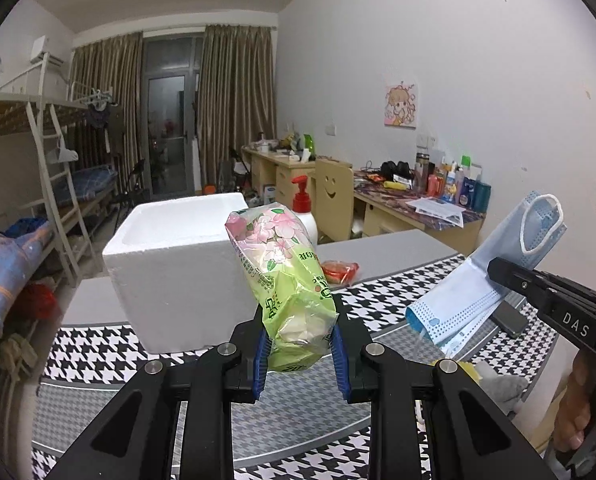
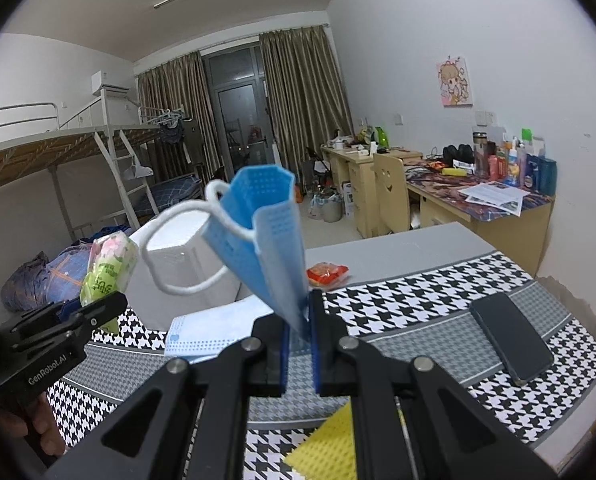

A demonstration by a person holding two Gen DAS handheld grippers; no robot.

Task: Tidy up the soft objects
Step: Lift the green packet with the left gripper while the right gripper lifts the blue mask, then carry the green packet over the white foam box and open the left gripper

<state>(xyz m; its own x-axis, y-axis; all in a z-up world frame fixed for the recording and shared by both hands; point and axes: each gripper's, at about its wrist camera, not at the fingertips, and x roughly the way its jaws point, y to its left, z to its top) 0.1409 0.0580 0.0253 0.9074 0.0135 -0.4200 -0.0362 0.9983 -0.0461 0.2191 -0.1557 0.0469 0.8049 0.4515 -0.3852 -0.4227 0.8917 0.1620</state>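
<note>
My left gripper (image 1: 299,338) is shut on a green and pink floral tissue pack (image 1: 284,280), held upright above the table, just in front of a white foam box (image 1: 178,256). My right gripper (image 2: 299,330) is shut on a folded blue face mask (image 2: 264,232) with white ear loops, raised above the table. The mask also shows in the left wrist view (image 1: 509,256), to the right of the tissue pack. The tissue pack shows at the left of the right wrist view (image 2: 108,268). Another blue mask (image 2: 206,334) lies flat on the cloth.
A houndstooth cloth (image 2: 417,292) covers the table. On it lie a dark phone (image 2: 511,338), a red packet (image 2: 325,272) and a yellow cloth (image 2: 329,448). A white pump bottle with a red top (image 1: 303,208) stands behind the box. Desks and a bunk bed stand beyond.
</note>
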